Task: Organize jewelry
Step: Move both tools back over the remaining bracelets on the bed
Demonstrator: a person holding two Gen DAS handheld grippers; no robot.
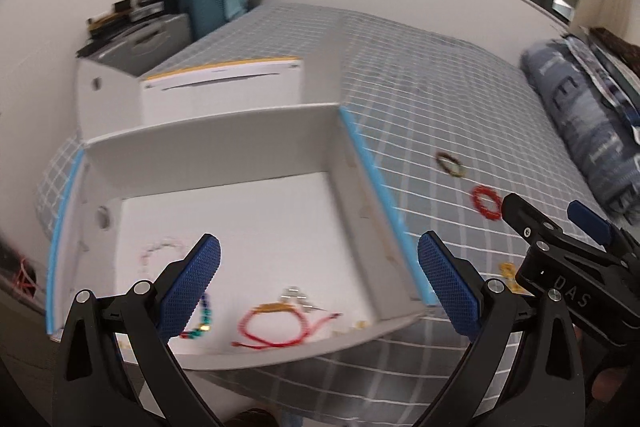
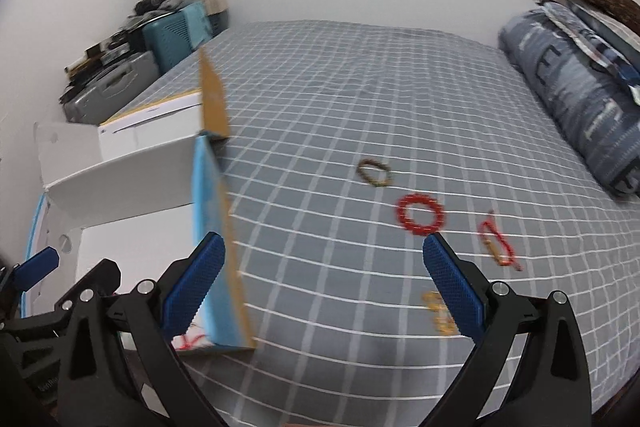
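Blue-padded fingers of the left gripper (image 1: 318, 283) stand spread wide with nothing between them, poised over the near edge of the white box (image 1: 224, 143). The right gripper (image 2: 320, 285) is likewise spread and empty, above the checked bedsheet (image 2: 340, 87) to the right of the box.

Box contents, left wrist view:
- red cord bracelet (image 1: 276, 327) on the floor near the front wall;
- small silver piece (image 1: 296, 295) just behind it;
- multicoloured bead strand (image 1: 202, 323), partly hidden by the left finger;
- pale bead bracelet (image 1: 160, 251) toward the left wall.

Items on the sheet, right wrist view:
- red bead ring (image 2: 420, 215) just beyond the right fingertip;
- dark bead bracelet (image 2: 375, 173) farther back;
- red cord piece (image 2: 498, 241) to the right;
- yellow piece (image 2: 438, 311) partly behind the right finger.

A rolled quilt (image 2: 576, 95) lies along the right side of the bed.
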